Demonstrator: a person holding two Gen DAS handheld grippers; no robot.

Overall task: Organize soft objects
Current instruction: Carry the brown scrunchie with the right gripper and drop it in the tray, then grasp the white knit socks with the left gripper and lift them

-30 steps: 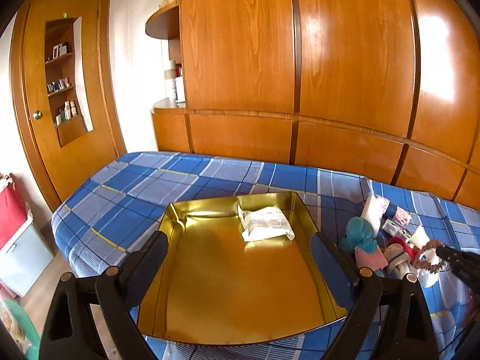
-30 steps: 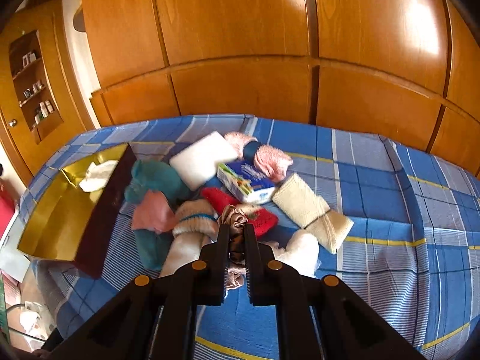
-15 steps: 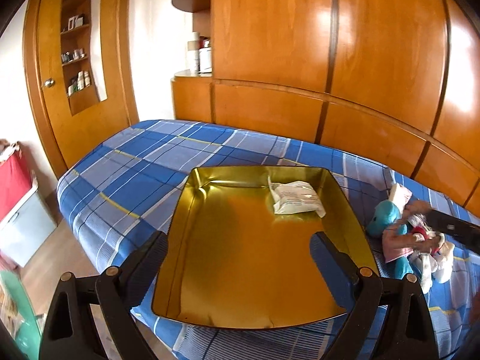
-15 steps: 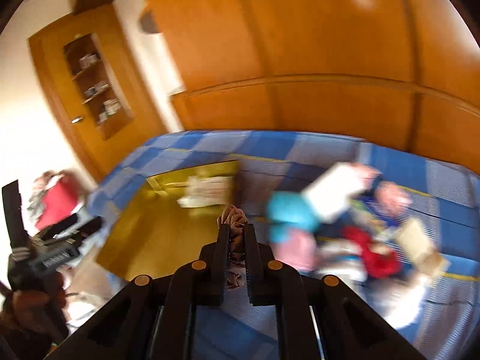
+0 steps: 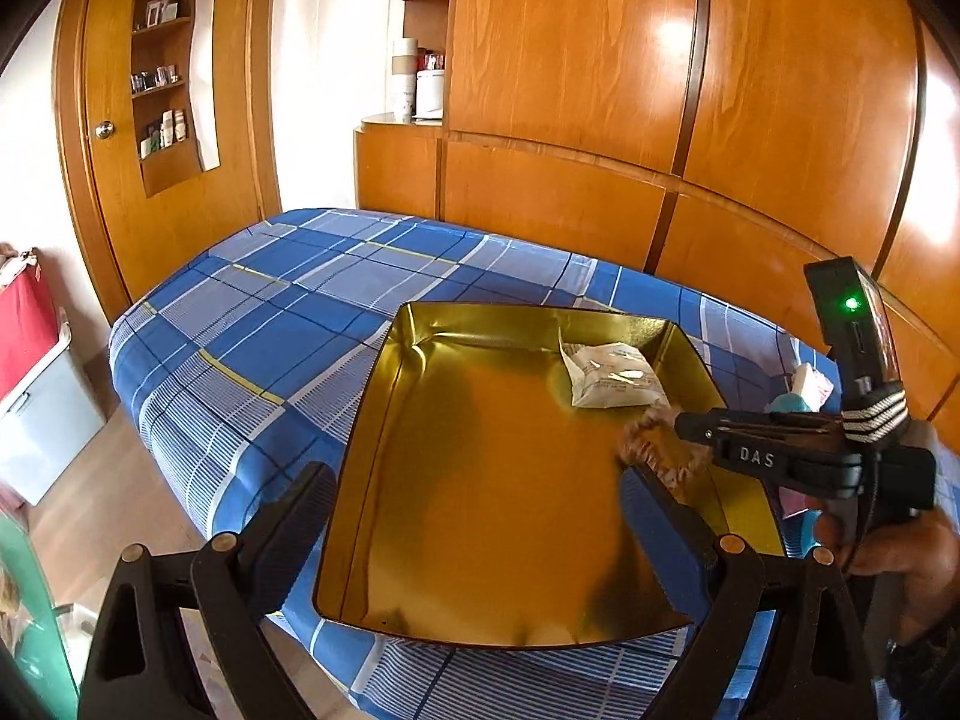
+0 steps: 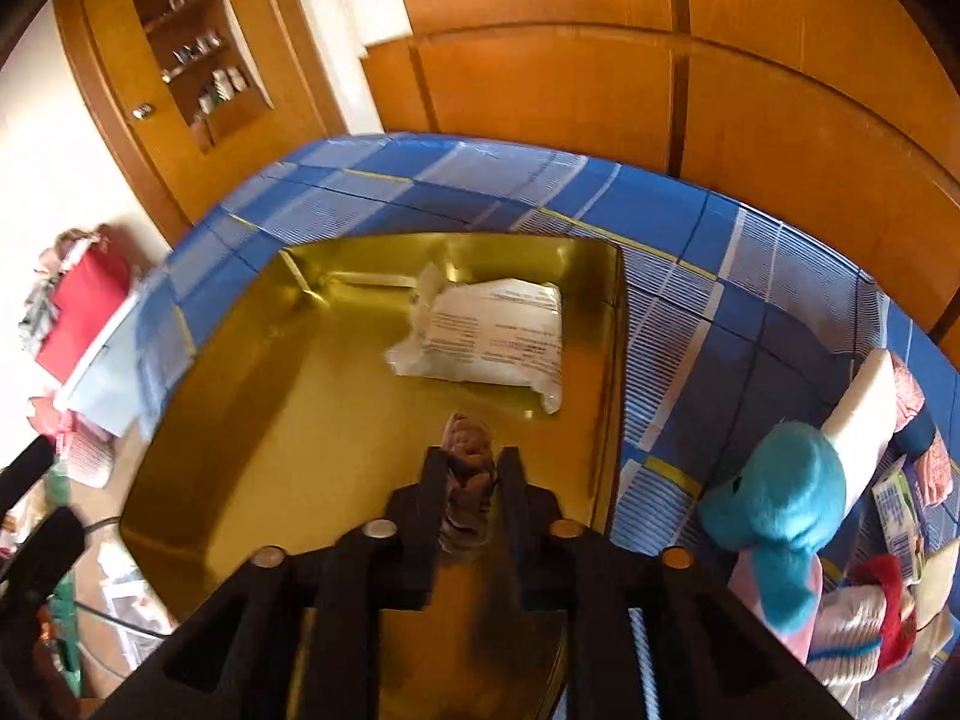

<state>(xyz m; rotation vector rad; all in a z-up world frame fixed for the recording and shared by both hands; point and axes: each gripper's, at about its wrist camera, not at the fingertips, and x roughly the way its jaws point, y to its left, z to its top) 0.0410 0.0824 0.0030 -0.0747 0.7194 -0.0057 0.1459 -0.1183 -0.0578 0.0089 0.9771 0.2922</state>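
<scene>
Brownish scrunchie (image 6: 470, 468), perhaps, clamped in right gripper (image 6: 471, 465) over gold tray (image 5: 384, 480), left gripper (image 5: 474, 504) jaws apart, blue plaid bed (image 5: 252, 324), wooden wardrobe (image 5: 600, 60).

Glossy orange wood wardrobe panels (image 5: 600, 90) ahead, sun glare on them. Bed in blue plaid cover (image 5: 288, 324). Left: wooden door (image 5: 120, 138) with shelf niche, white wall (image 5: 324, 78), wood floor (image 5: 108, 504).

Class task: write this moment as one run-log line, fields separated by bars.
right gripper shut on brown fabric scrunchie | over gold metal tray | left gripper open, idle | white packet in tray
</scene>
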